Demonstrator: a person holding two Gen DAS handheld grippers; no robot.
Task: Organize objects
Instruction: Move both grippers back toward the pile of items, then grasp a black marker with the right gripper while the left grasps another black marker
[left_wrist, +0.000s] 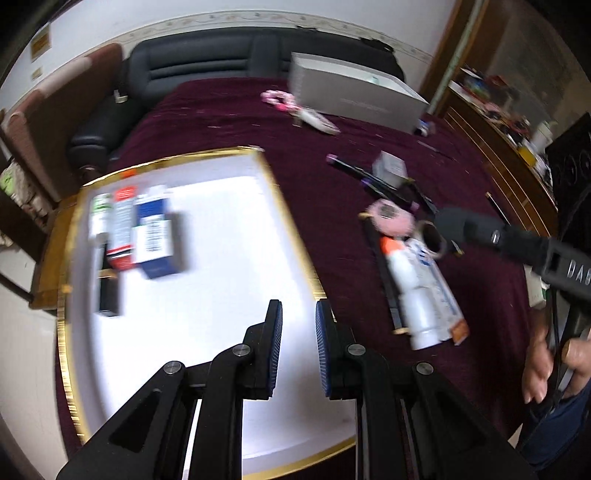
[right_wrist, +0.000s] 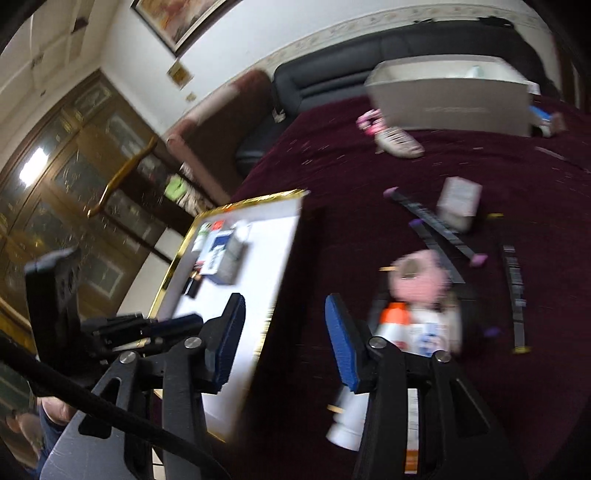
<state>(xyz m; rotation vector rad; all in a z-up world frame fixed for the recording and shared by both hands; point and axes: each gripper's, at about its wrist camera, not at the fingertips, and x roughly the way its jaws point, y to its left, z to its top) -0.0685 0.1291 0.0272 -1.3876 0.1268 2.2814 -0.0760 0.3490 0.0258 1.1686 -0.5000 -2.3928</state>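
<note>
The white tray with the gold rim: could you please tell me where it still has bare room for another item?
The white tray is bare across its middle, right side and near end. Only its far-left corner is crowded, with the small boxes. The cloth right of it is cluttered around the white bottle.

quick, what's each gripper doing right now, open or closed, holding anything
Left gripper: jaws slightly apart, nothing between them, over the white tray.
Right gripper: jaws open, empty, near the white bottle.

I count one gold-rimmed white tray, roughly four small boxes on it, blurred, one grey box, one orange-capped white bottle, one pink round item.
</note>
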